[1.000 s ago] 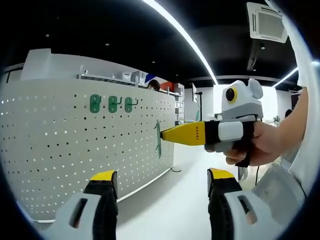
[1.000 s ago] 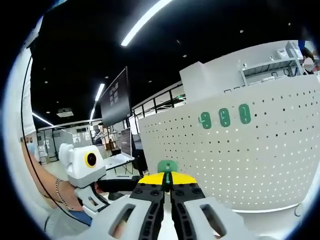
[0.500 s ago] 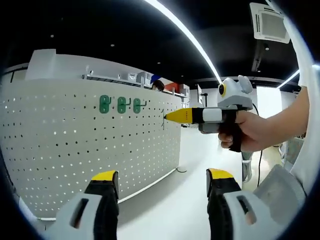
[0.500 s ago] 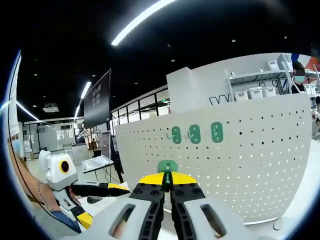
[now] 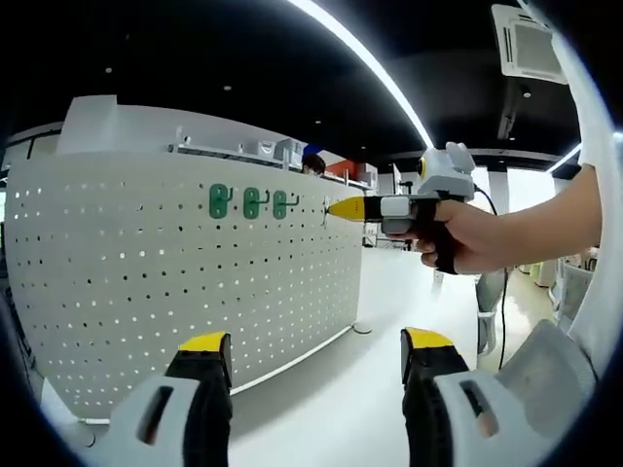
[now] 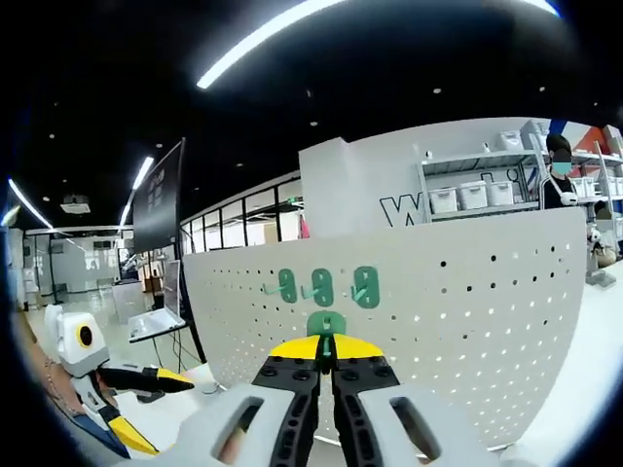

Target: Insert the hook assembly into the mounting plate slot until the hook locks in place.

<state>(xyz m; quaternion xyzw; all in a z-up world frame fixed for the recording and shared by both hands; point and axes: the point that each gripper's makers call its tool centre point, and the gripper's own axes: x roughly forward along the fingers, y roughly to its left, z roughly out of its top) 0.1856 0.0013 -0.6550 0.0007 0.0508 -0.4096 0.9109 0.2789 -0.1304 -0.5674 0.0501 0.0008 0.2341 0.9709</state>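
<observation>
Three green hooks (image 6: 321, 287) already hang in a row on the white board with holes (image 6: 467, 321). The right claw (image 6: 326, 362) is pinched tight on another green hook (image 6: 326, 323), which sticks out past its tips just below that row. The left claw (image 5: 311, 352) is wide open and holds nothing.

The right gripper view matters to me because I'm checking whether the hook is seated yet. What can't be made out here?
- Green hook, right gripper view: the right hand-held gripper covers its lower part.
- Contact with the white pegboard: the yellow tips hide any gap or target hole.
- Left gripper view: the held hook is too small to see at the tip of the right hand-held gripper.
- Three mounted green hooks: their locking is too small to judge.
</observation>
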